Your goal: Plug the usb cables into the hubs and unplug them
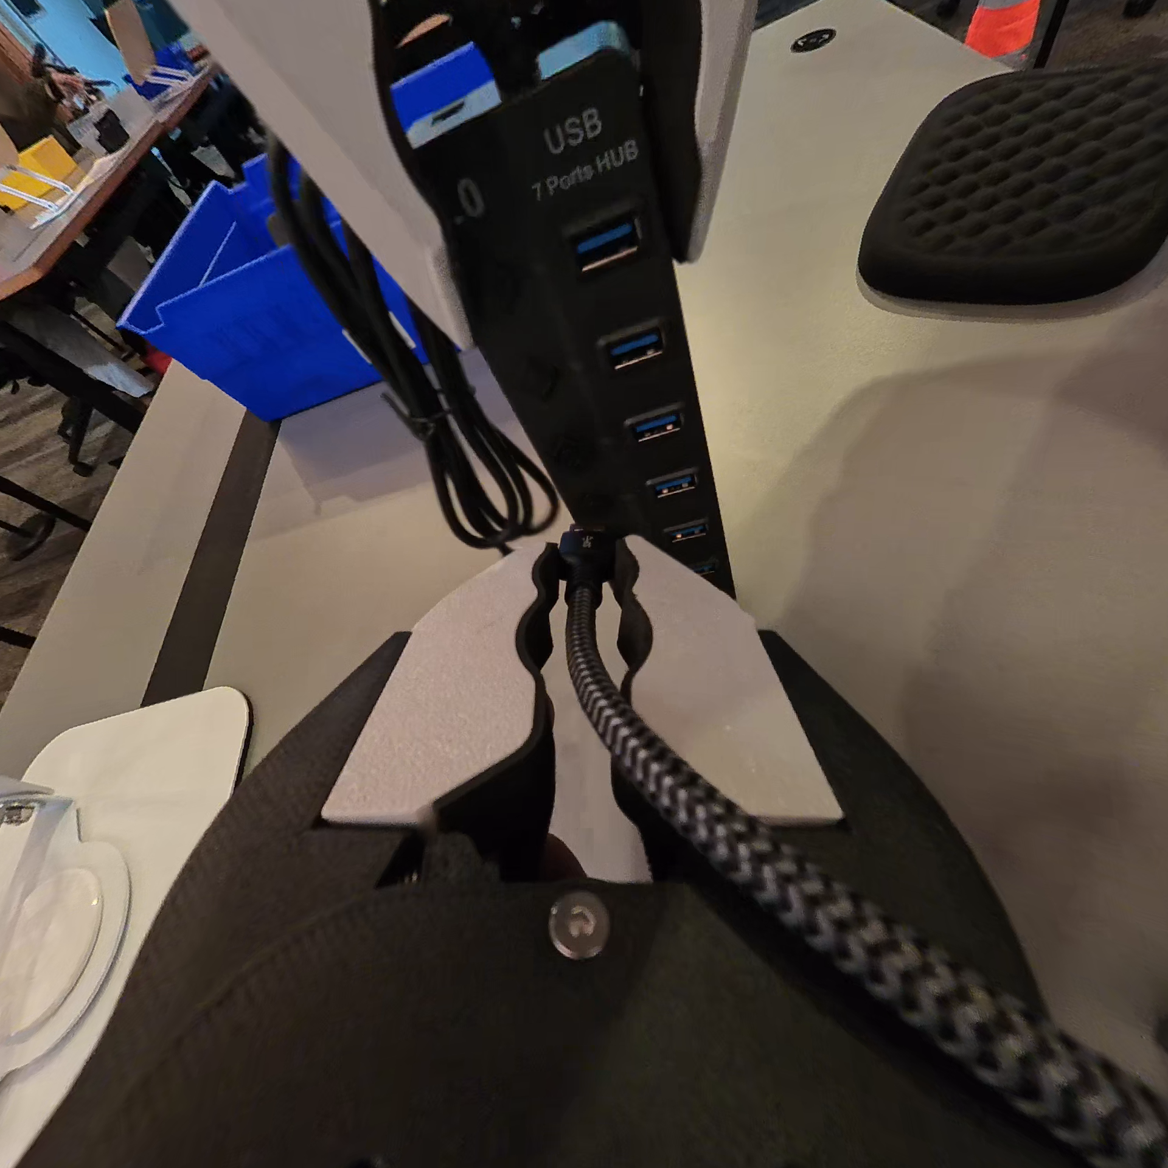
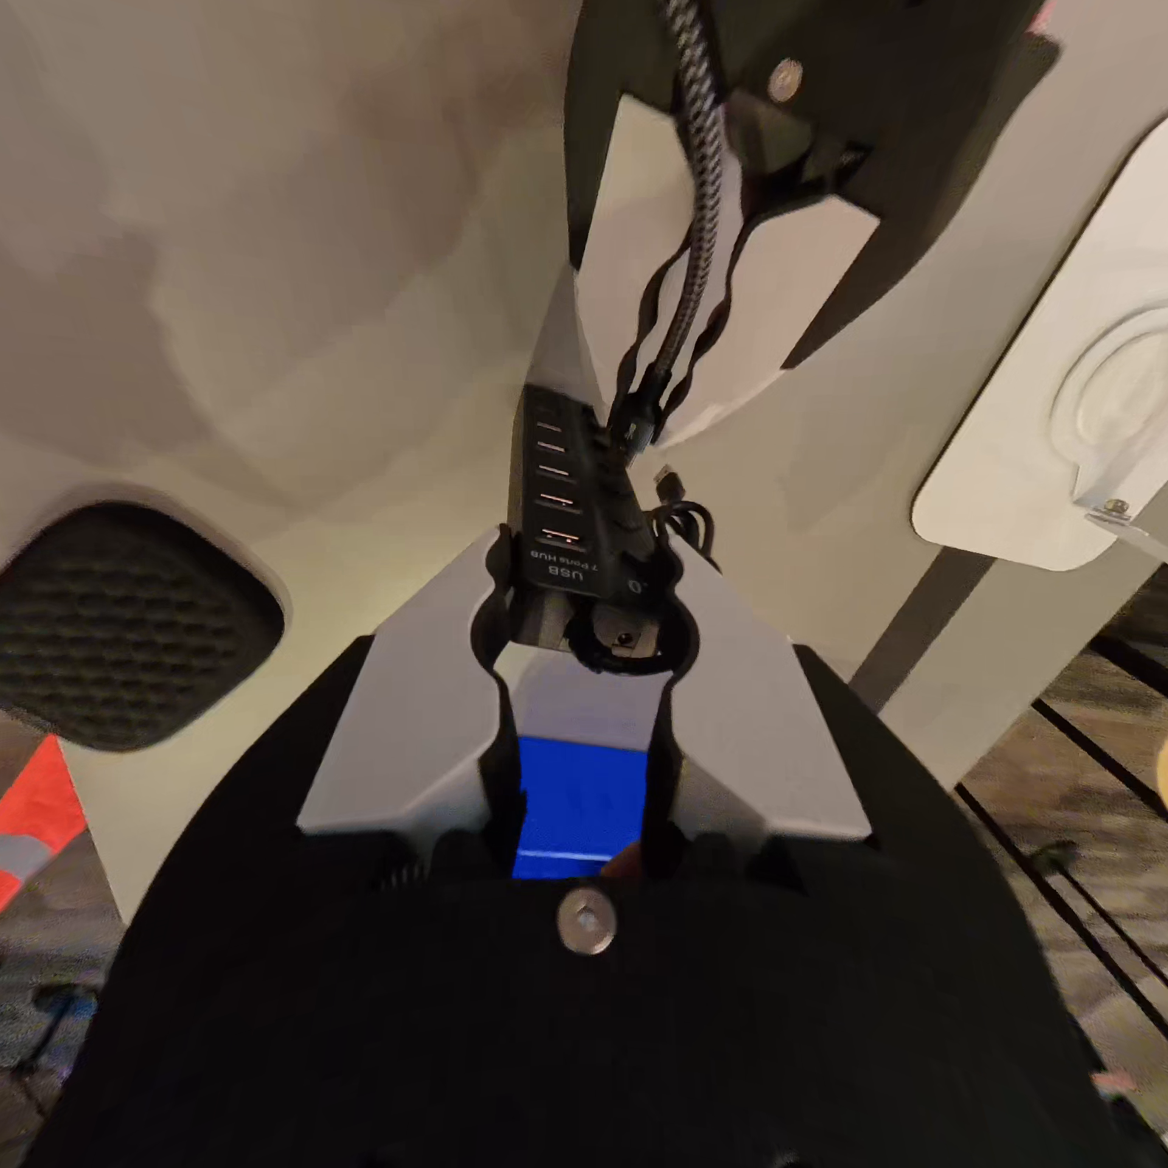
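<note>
Braided cable [image 1: 708, 777] runs nearest the lens, arching up between the fingers of the left gripper [image 1: 584, 556], which are pressed together on its dark plug [image 1: 584, 545]. That plug sits right at the near end of the black hub [image 1: 607, 354], beside the side buttons; whether it has entered a port is hidden. The hub is held off the pale table [image 1: 885, 505] by the right gripper [image 2: 584, 572], clamped across its labelled end, with the row of blue ports facing up. I judge the hub light, rigid and smooth-sided, so it could twist under an insertion push; the firm grip near its end suits it. The cable is limp, so holding the stiff plug shell is the sound choice. Beyond hang the hub's own bundled black lead [image 1: 442, 411], a blue bin [image 1: 253, 316], and a black mesh pad [image 1: 1024, 189].
</note>
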`<state>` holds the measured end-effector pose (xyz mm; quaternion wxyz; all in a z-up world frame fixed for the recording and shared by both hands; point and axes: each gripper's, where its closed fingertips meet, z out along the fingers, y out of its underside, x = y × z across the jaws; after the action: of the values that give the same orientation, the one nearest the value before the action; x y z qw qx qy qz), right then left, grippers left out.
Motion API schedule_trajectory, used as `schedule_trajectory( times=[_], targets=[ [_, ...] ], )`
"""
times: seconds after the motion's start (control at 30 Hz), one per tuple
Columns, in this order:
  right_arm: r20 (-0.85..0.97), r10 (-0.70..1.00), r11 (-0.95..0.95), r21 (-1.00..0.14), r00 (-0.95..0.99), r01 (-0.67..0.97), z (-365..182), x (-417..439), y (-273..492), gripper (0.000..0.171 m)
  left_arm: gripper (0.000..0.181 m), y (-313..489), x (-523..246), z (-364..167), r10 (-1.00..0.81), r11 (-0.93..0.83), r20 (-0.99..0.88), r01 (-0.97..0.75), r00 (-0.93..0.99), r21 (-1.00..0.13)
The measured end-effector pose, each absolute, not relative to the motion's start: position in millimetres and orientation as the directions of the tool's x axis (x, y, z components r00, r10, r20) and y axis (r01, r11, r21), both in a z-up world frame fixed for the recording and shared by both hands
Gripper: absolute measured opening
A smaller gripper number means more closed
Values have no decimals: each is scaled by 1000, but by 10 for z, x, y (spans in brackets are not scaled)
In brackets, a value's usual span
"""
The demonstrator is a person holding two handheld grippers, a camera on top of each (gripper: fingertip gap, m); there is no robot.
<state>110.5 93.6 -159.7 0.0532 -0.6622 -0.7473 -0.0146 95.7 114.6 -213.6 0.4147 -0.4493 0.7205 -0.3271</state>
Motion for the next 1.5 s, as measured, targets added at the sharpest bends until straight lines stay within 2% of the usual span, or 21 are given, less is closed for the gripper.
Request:
schedule_trajectory(
  times=[0.4,0.47,0.53,0.57,1.03,1.4,1.5],
  targets=[
    [111,991,99,-209,-77,973,-1593,1048,925,40,17,1130,946,-2154,-914,393,-310,-381,-263,-837],
    [117,989,113,-247,-86,962,-1590,981,920,30,17,1125,940,-2168,-911,399,-312,-387,-269,-831],
    [137,987,125,-280,-89,952,-1579,936,944,10,17,1175,929,-2177,-912,403,-323,-399,-253,-824],
    [135,987,125,-318,-85,940,-1571,897,945,9,17,1176,917,-2170,-914,395,-314,-395,-256,-829],
    [289,957,162,-506,-11,847,-1507,689,1265,5,17,1294,840,-2187,-928,367,-294,-410,-230,-835],
    [368,929,256,-558,-41,790,-1453,502,1288,0,17,1356,807,-2192,-928,366,-299,-401,-222,-840],
    [390,920,263,-556,-32,789,-1517,508,1299,7,17,1349,815,-2194,-930,358,-289,-390,-227,-848]
  ],
)
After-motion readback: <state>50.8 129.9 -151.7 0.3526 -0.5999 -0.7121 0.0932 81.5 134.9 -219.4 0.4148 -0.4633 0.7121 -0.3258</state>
